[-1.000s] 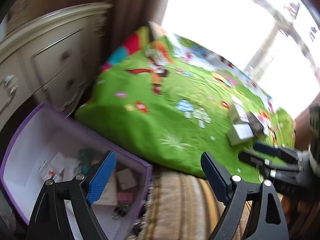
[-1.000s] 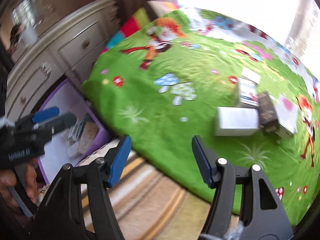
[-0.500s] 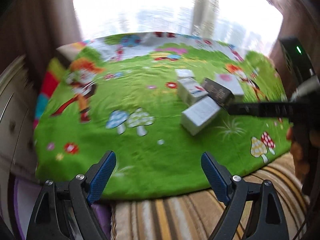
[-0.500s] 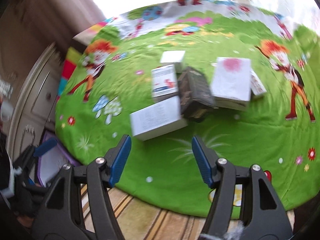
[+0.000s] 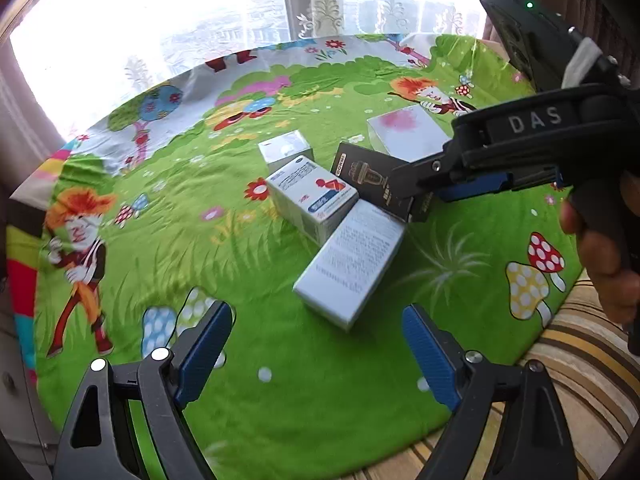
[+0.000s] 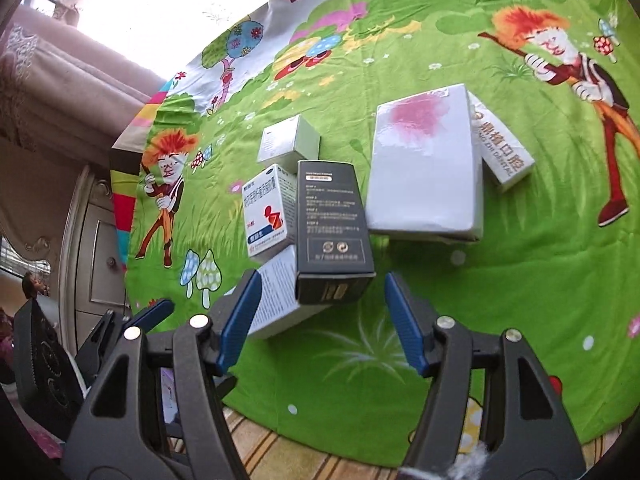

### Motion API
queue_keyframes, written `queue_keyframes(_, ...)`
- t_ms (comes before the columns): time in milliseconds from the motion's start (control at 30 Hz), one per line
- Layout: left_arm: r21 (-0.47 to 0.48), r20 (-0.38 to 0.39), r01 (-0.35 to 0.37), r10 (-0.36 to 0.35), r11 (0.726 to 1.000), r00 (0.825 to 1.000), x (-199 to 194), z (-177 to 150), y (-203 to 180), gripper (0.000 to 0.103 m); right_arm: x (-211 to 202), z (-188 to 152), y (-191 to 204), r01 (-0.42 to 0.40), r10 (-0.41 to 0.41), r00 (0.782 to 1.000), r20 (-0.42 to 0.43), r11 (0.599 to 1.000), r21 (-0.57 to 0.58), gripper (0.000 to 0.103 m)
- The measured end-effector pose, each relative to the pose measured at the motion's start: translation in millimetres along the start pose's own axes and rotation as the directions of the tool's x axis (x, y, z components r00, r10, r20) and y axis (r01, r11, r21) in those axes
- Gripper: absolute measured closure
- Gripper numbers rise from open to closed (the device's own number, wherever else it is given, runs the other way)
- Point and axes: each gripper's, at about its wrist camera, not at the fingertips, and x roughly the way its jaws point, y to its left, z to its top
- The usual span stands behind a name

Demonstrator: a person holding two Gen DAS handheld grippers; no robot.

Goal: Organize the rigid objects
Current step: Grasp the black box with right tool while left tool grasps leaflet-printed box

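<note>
Two grippers hang over a green cartoon-printed cloth [image 5: 280,400] spread on a bed, both with jaws apart and nothing between them. Nearest the left gripper [image 5: 316,344] lies a white box with printed text [image 5: 352,264], flat on the cloth just beyond its blue pads. Touching that box's far end are a white medicine box with a red figure [image 5: 312,200] and a black box [image 5: 372,180]; in the right wrist view the black box [image 6: 332,232] lies partly on top of the text box [image 6: 276,300], and its near end sits just ahead of the right gripper [image 6: 320,320]. Further off, a small white box [image 6: 288,140] stands behind the medicine box [image 6: 268,212]. A large white box with a pink blotch [image 6: 424,168] lies to the right, with a narrow white box with gold lettering [image 6: 504,148] against its far side. Beyond the cloth, lace curtains [image 5: 328,4] cover a bright window.
</note>
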Motion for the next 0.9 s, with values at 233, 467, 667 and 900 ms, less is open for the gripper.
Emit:
queue_keyframes(233,0.025,-0.033,0.042,-0.041,0.999,0.999,28,13,-2,0.015,13,6,-7,-0.02,0.02,1.0,-0.001,0.999,0.033,0.036)
queue_keyframes(467,0.051,-0.054,0.078,-0.075,0.996,0.996,44,14,-9,0.018,20,10,-9,-0.026,0.026,1.0,0.004,0.999,0.03,0.044)
queue_keyframes(667,0.068,-0.082,0.1,-0.094,0.993,0.992,48,10,-15,0.05,24,8,-8,-0.006,0.006,1.0,0.001,1.0,0.006,0.06)
queue_keyframes(900,-0.001,-0.067,0.167,-0.167,0.986,0.984,33,-2,-19,0.06,7,-5,-8,0.004,-0.003,1.0,0.027,1.0,-0.006,0.06)
